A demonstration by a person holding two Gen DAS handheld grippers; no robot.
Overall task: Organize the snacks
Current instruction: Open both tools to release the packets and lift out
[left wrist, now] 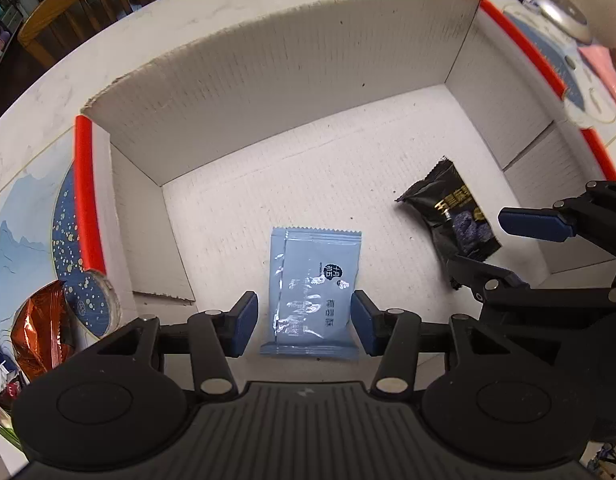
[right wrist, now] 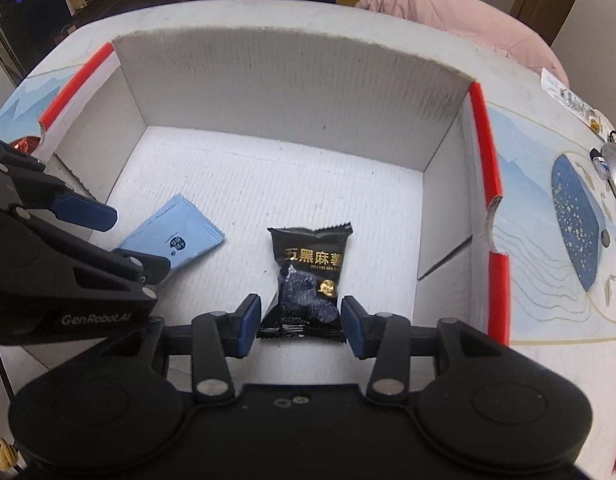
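Observation:
A white cardboard box (left wrist: 288, 80) with red-edged side rims stands open on the table. A light blue snack packet (left wrist: 314, 280) lies flat on its floor, between the pads of my left gripper (left wrist: 304, 302), which stands open with a small gap on each side. To its right lies a black snack packet (right wrist: 308, 264) with gold lettering. My right gripper (right wrist: 301, 305) straddles its near end, open, the pads just off the wrapper. Each gripper shows in the other's view: the right gripper (left wrist: 476, 240), the left gripper (right wrist: 140, 242), the blue packet (right wrist: 176, 236), the black packet (left wrist: 448, 208) and the box (right wrist: 288, 92).
An orange foil snack (left wrist: 40, 328) and a round blue speckled disc (left wrist: 94, 300) lie outside the box's left wall, on a blue-patterned mat (right wrist: 576, 216). A silver object (left wrist: 556, 4) sits beyond the right wall. A wooden chair (left wrist: 88, 4) and pink cloth (right wrist: 448, 12) are past the table.

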